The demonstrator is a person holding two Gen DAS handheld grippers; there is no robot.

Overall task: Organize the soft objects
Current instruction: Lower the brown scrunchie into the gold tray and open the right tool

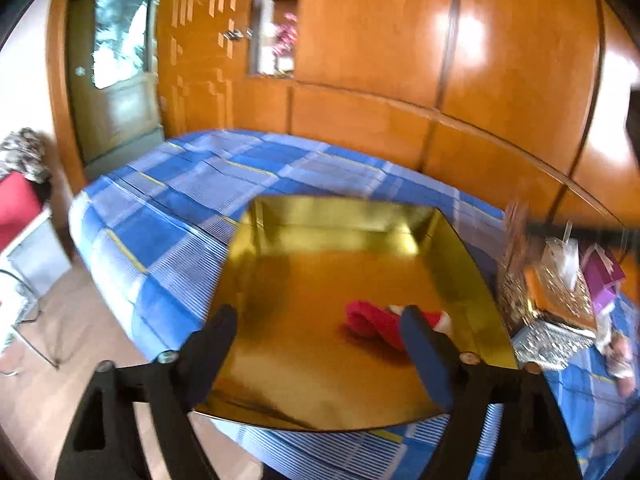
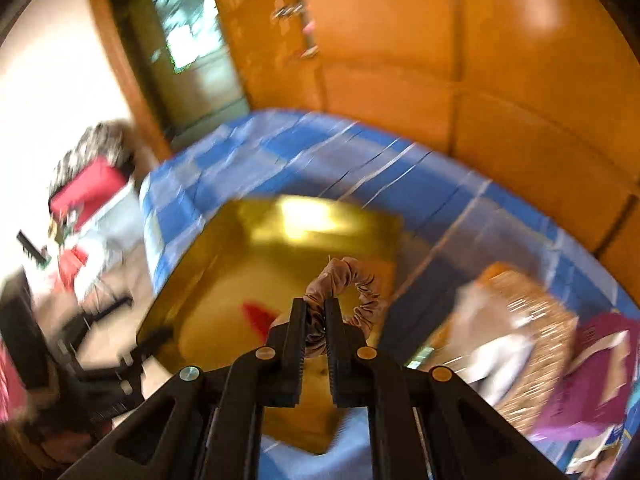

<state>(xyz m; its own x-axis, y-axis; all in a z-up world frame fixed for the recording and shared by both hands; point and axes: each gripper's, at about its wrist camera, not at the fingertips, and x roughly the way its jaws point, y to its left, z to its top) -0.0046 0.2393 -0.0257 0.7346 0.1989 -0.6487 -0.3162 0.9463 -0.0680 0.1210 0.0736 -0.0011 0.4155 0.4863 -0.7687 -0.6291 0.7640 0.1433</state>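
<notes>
A shiny gold tray (image 1: 304,216) lies on a bed with a blue checked sheet (image 1: 168,216). A red and white soft toy (image 1: 374,322) rests on the tray's floor. My left gripper (image 1: 320,316) hangs above the tray with its jaws wide apart and nothing between them; its right finger (image 1: 424,344) partly hides the toy. In the right wrist view my right gripper (image 2: 316,304) is shut on a beige scrunchie (image 2: 352,280), held over the same gold tray (image 2: 240,240). The red toy (image 2: 260,316) shows as a blur on the tray floor.
A woven basket (image 2: 532,320) with papers and a purple bag (image 2: 592,380) stands on the bed to the right of the tray. A wooden wardrobe wall (image 1: 400,60) rises behind the bed. A chair with red fabric (image 1: 16,208) stands at the left.
</notes>
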